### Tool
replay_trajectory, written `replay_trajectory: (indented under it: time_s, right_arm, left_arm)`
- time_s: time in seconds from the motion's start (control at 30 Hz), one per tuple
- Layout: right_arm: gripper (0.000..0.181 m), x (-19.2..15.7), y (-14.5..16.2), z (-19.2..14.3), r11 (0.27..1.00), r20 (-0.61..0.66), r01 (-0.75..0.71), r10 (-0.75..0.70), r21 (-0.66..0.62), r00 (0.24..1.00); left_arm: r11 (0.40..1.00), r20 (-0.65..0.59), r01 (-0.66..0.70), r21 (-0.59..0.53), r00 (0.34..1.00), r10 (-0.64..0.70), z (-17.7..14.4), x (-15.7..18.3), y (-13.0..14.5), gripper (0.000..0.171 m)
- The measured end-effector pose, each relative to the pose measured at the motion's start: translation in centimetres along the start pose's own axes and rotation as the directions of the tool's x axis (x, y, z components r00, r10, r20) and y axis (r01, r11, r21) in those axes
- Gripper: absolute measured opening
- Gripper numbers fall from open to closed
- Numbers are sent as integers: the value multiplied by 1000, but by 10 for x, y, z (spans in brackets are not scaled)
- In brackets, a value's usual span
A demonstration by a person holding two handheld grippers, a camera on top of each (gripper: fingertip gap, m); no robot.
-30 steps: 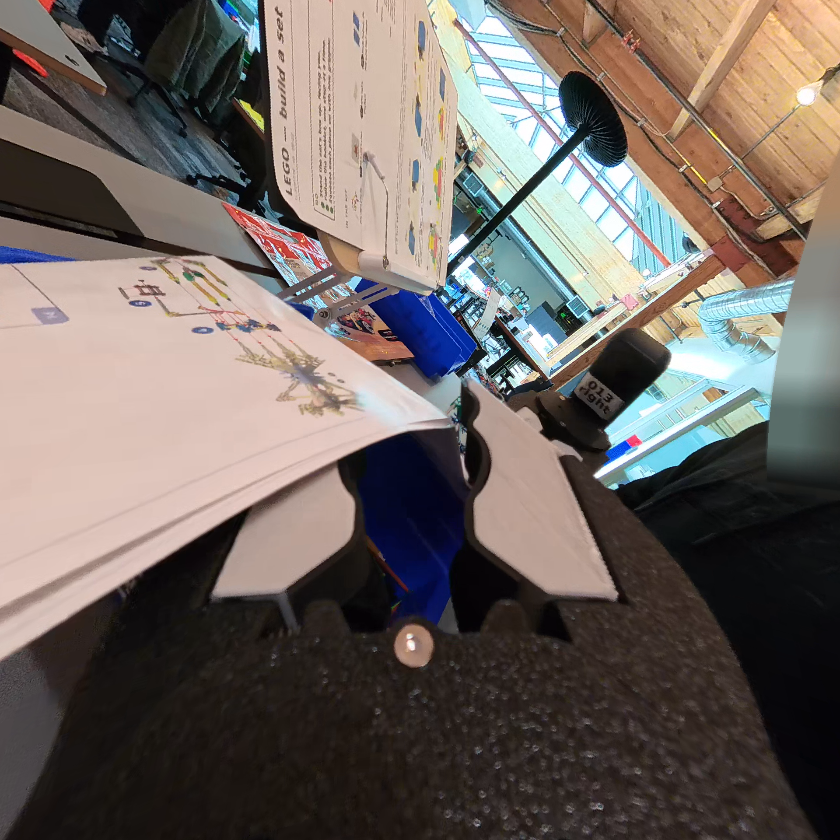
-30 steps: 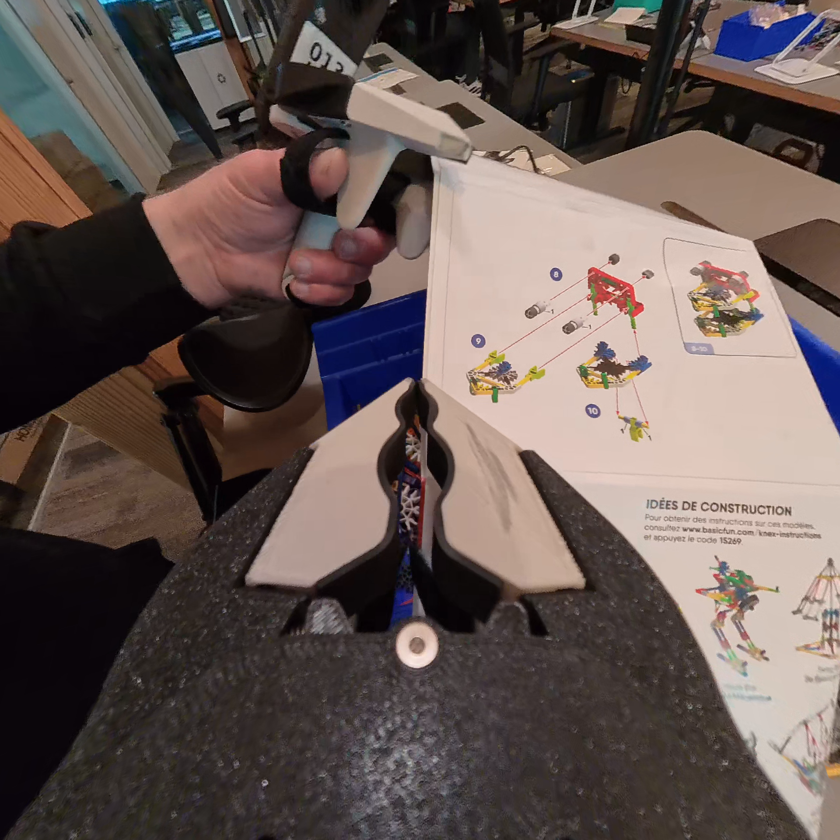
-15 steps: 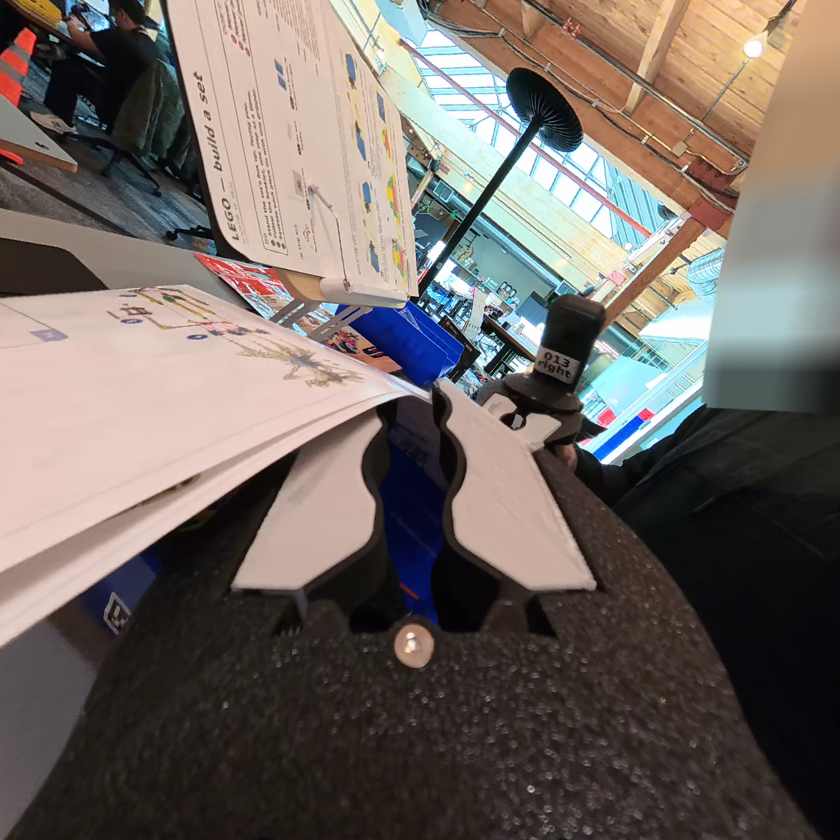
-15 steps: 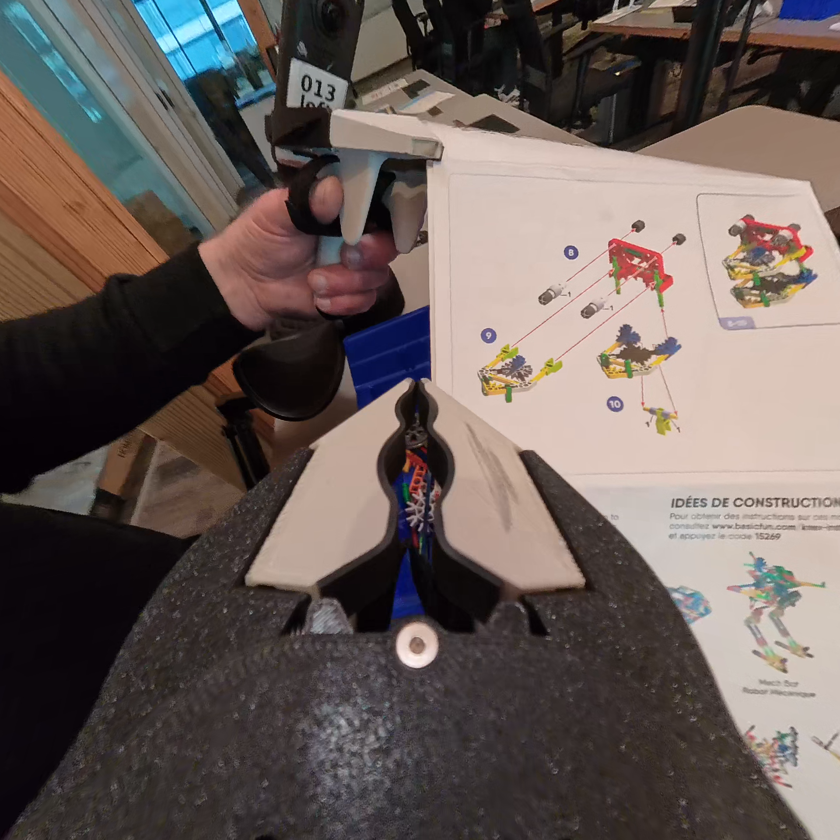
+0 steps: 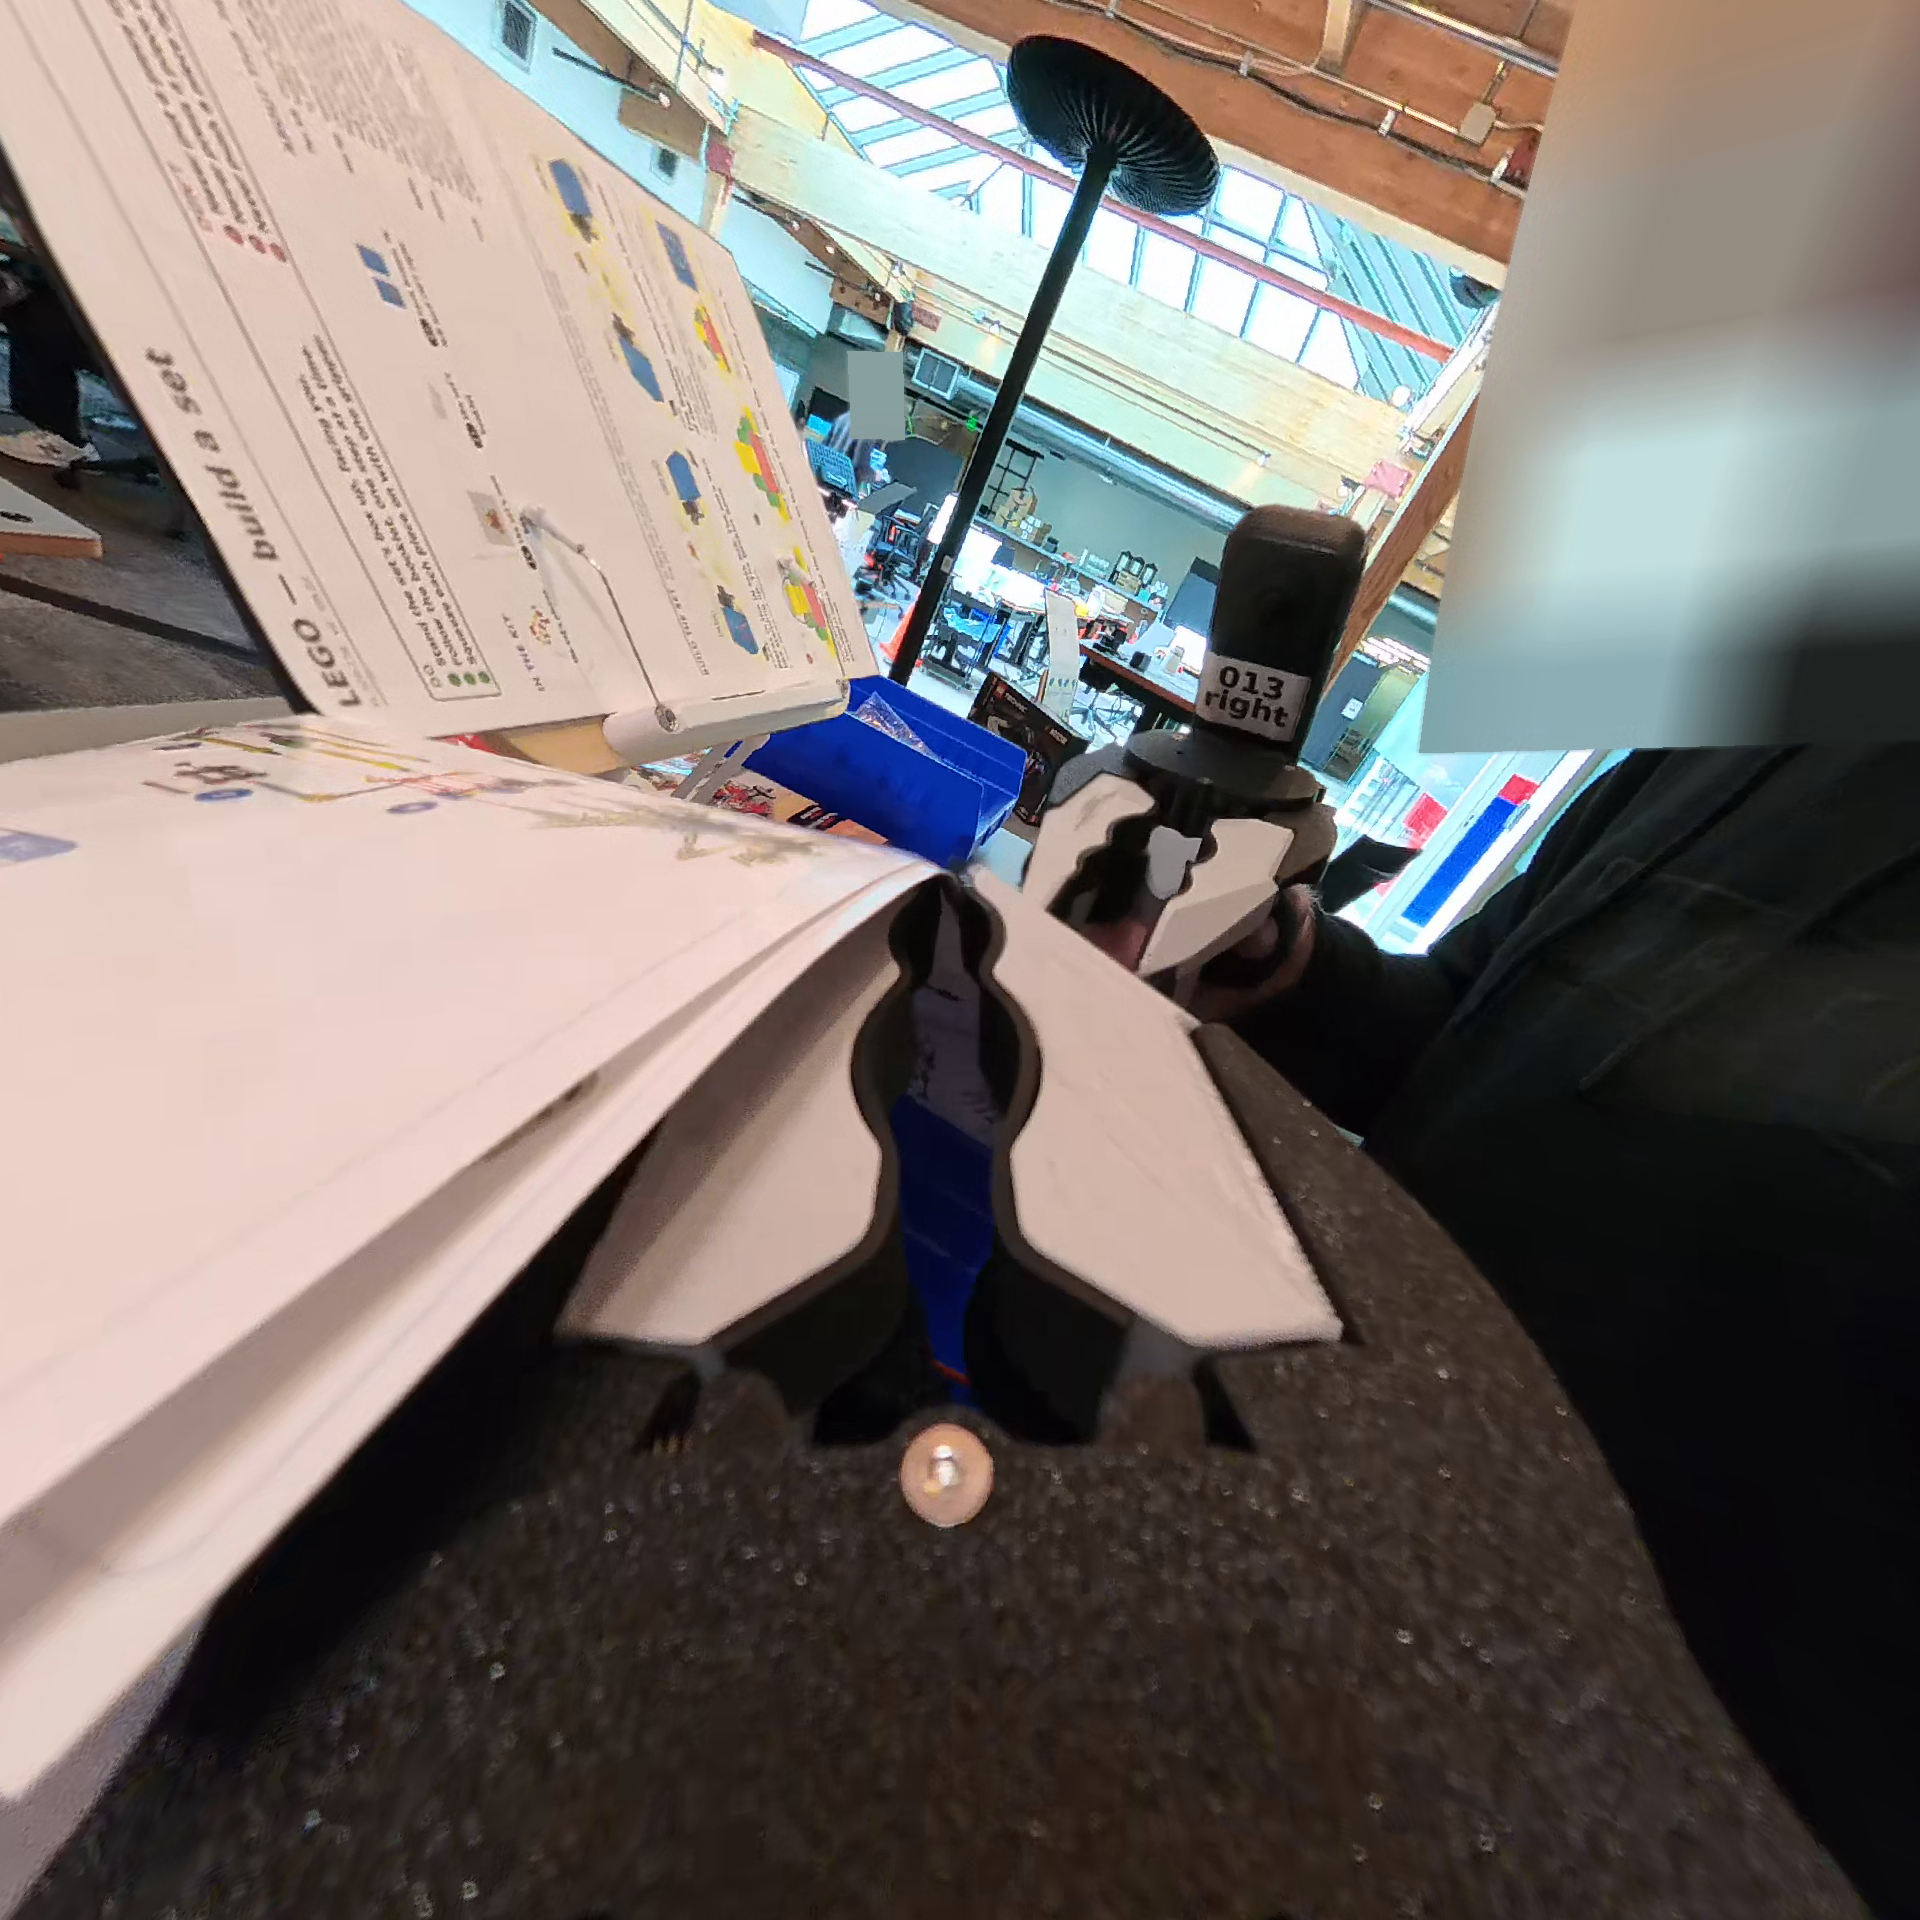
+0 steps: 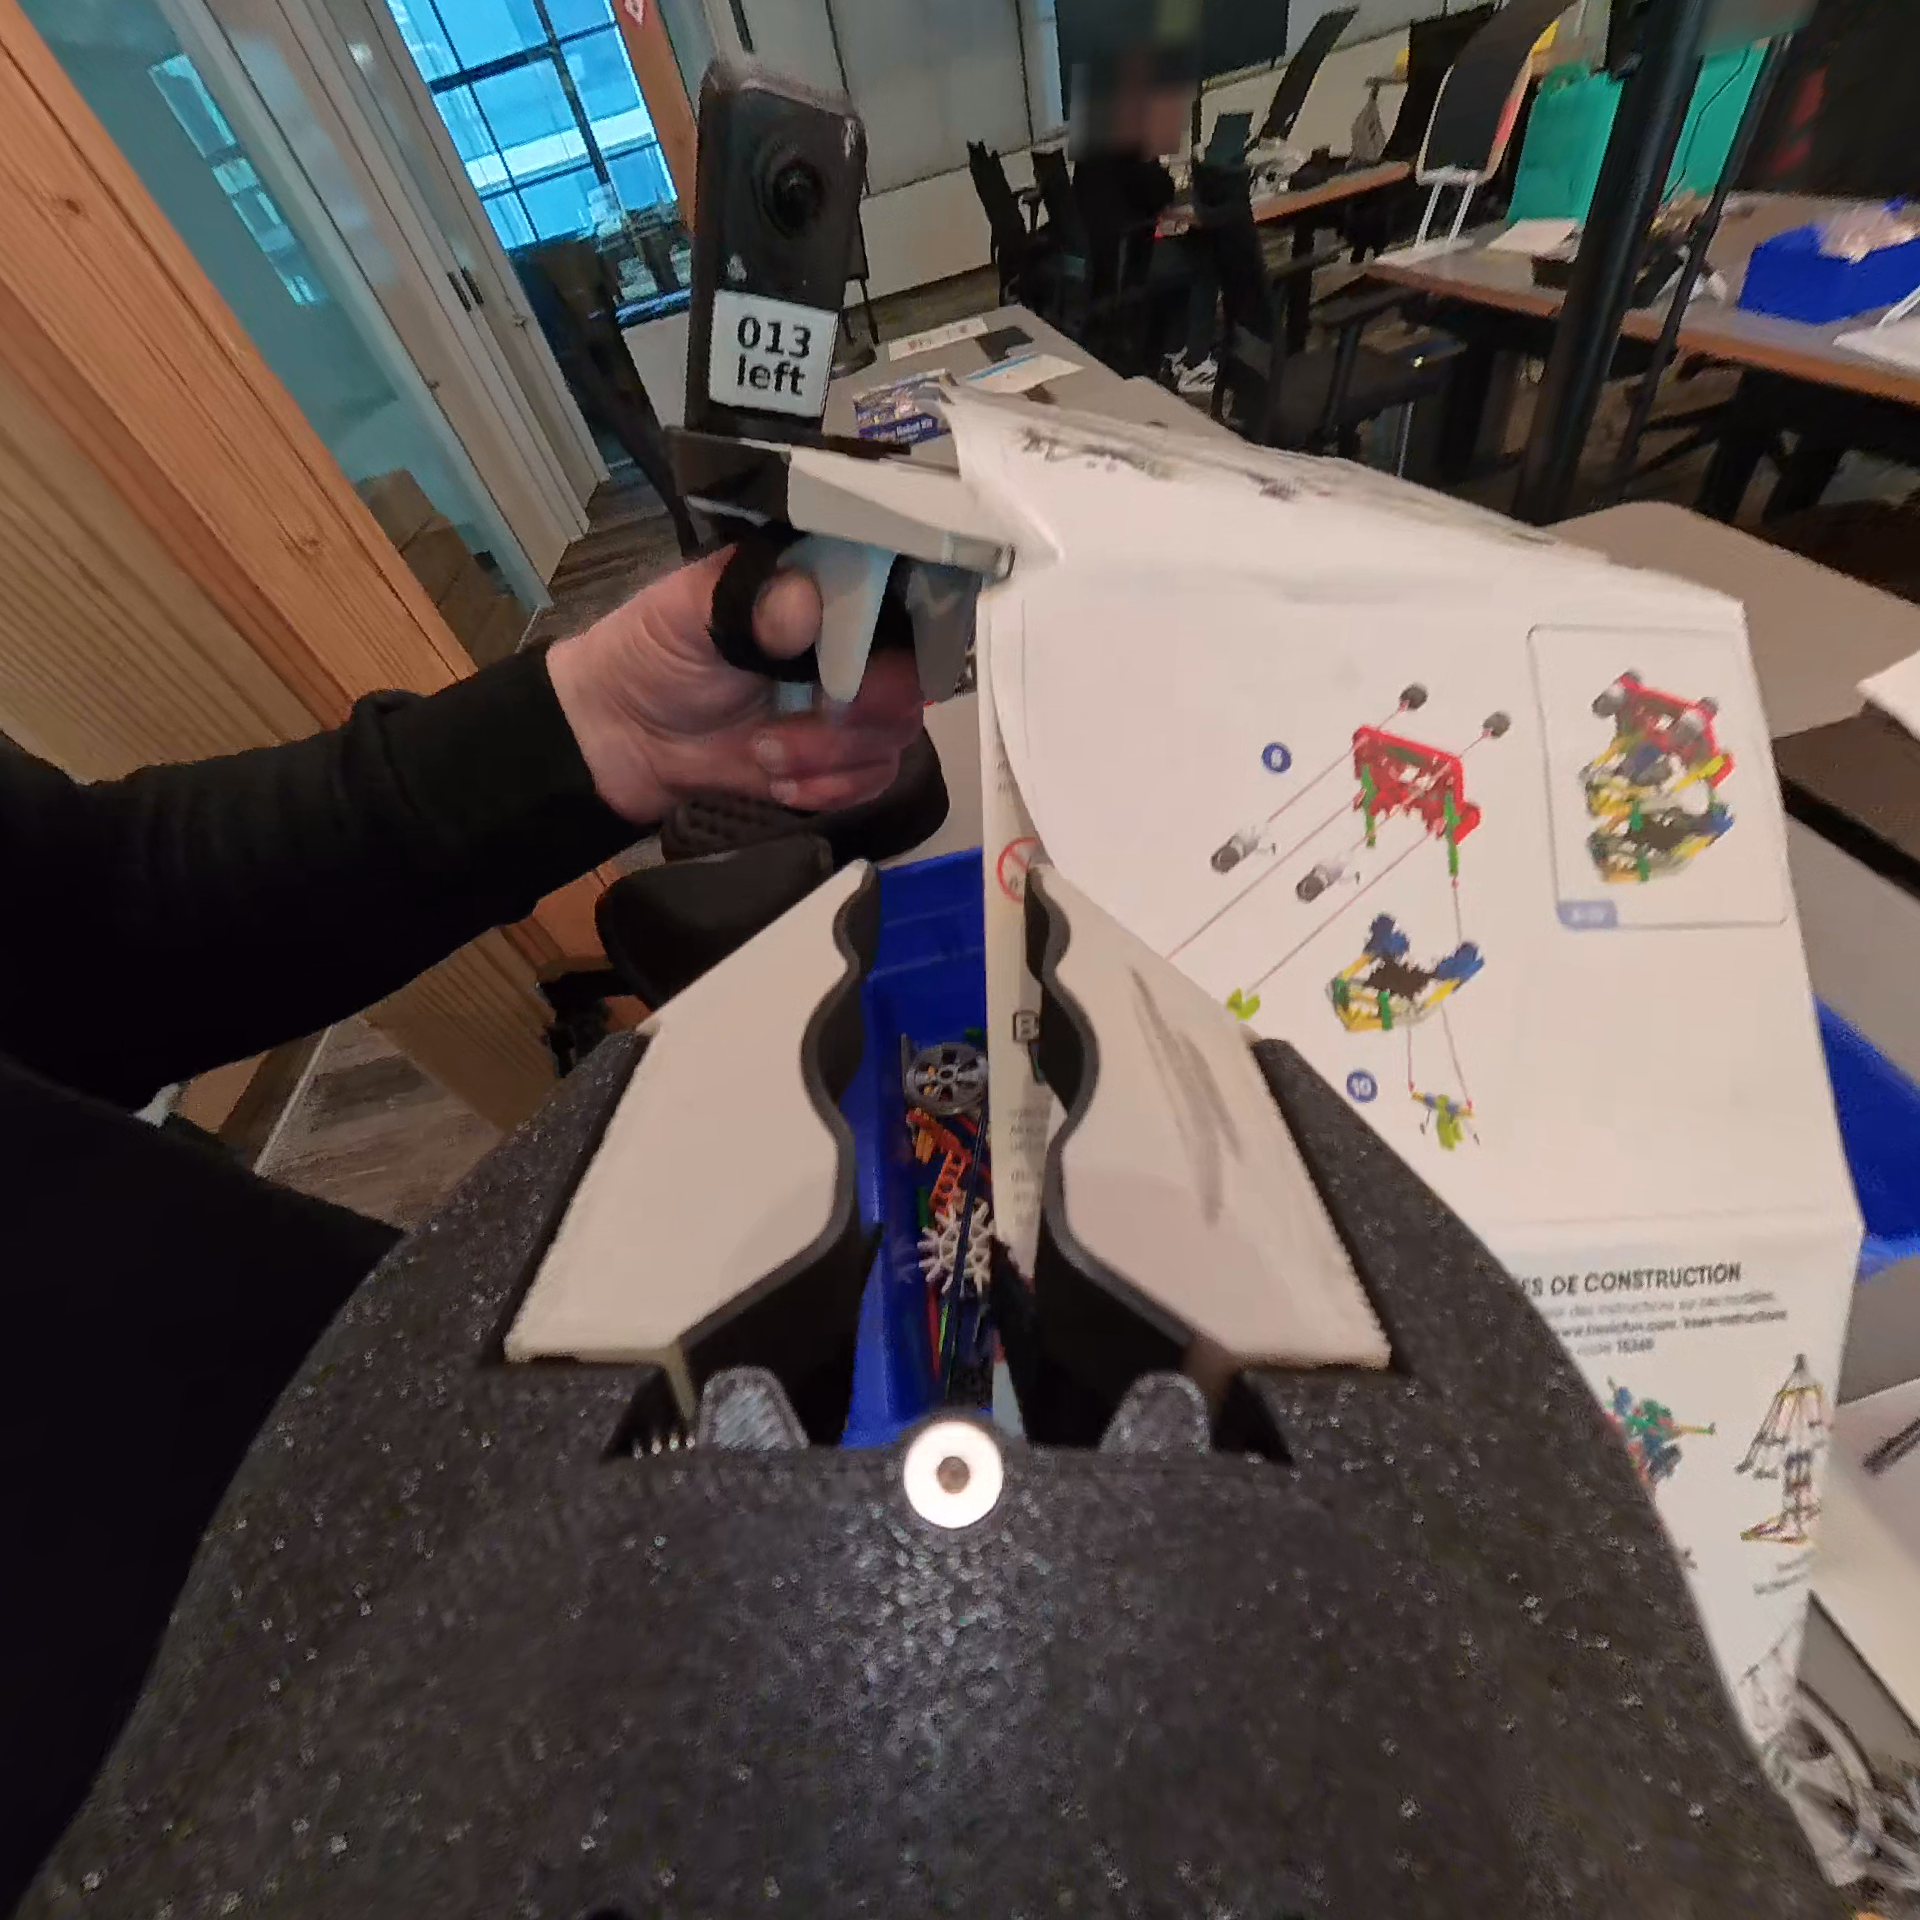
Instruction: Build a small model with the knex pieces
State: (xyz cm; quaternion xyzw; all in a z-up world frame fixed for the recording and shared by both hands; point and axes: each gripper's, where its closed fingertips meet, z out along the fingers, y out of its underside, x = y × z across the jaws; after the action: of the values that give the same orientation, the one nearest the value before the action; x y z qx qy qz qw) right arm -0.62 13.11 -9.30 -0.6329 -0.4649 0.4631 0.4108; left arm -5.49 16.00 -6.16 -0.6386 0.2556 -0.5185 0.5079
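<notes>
Left tongs (image 5: pixel 961 894) are seen in the left wrist view with their tips drawn together on the corner of a white booklet (image 5: pixel 343 997); a thin edge of paper is pinched between the jaws. The booklet spreads away to the left, its pages stacked and printed with small coloured diagrams. Behind it a printed sheet (image 5: pixel 468 374) is propped tilted on a stand, and a blue bin (image 5: pixel 894 774) is seen just beyond. A black pole with a round ribbed top (image 5: pixel 1039 312) rises in the background under a wooden ceiling. Farther off to the right the right tongs (image 5: pixel 1153 883) are held by a hand in a dark sleeve; their fingers are parted.

In the right wrist view the right tongs (image 6: pixel 951 883) are seen with the jaws apart. The booklet's (image 6: pixel 1351 831) folded edge runs down through the gap, close against the right finger (image 6: pixel 1174 1122); whether it touches cannot be told, and it is not clamped. The booklet hangs over a blue bin (image 6: pixel 914 935) in which coloured rods and wheel-shaped pieces (image 6: pixel 951 1143) are visible between the fingers. The upper corner of the booklet is gripped by the left tongs (image 6: pixel 997 556), which are held by a hand (image 6: pixel 707 707) at upper left. Grey tables (image 6: pixel 1714 561) and dark chairs fill the room behind, with a wooden wall panel at left.
</notes>
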Motion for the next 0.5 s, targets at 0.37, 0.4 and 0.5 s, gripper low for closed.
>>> replay_trajectory:
  time_s: [0.37, 0.4, 0.5]
  right_arm:
    - [14, 22, -3, 2, 989, -142, 145, -145, -10, 979]
    - [14, 25, -3, 1, 983, -169, 182, -183, -23, 969]
    - [14, 28, -4, -2, 953, -245, 301, -303, -47, 921]
  left_arm:
    - [999, -16, -35, -29, 999, 35, 10, 11, -9, 1]
    - [999, -12, -33, -37, 999, 33, 11, 10, -8, 1]
    - [999, -7, -24, -27, 1000, 24, 13, 7, -9, 1]
